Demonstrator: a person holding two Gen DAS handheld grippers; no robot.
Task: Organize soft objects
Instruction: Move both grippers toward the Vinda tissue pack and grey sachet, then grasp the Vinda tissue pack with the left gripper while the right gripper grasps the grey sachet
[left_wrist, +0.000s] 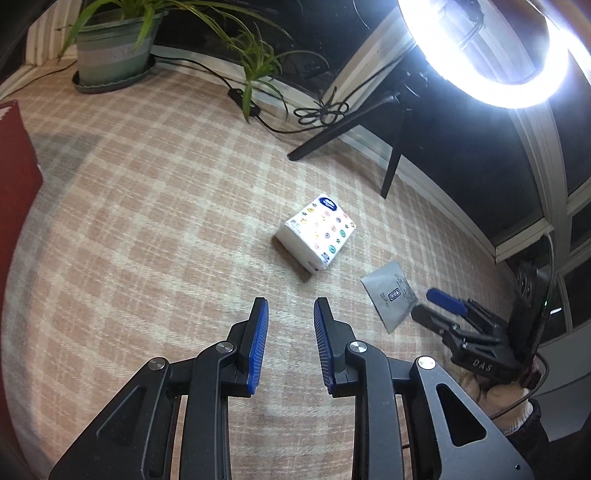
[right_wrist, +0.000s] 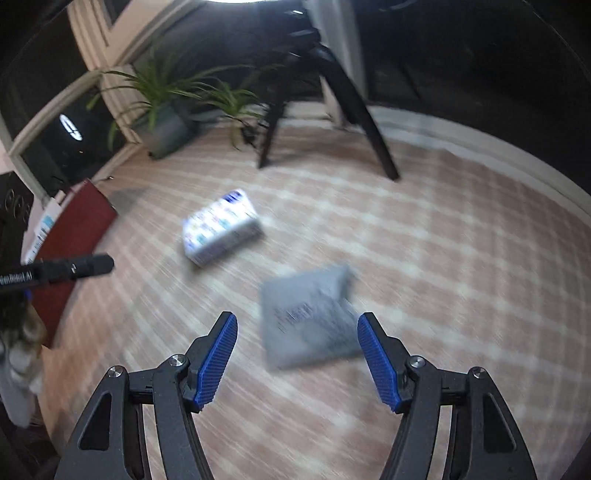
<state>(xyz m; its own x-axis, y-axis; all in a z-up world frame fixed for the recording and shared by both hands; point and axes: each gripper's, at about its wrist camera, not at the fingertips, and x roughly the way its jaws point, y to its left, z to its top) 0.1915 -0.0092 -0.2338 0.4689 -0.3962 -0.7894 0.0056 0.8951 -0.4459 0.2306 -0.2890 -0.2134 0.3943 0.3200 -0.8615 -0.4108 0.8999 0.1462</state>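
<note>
Right gripper wide, empty, above blurred grey pouch; left gripper narrow, empty

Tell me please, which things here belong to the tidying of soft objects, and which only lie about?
For the job:
- tissue pack
- grey pouch
- right claw, open near the pouch
- left claw, holding nothing

Only lying about:
- potted plant
- ring light
- tripod
- cables
- red box

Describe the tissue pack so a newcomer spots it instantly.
Start at the black tripod under the ring light; on the plaid cloth before its legs lies the tissue pack. It is a thick white block printed with coloured dots, unlike the flat grey pouch nearby.
</note>
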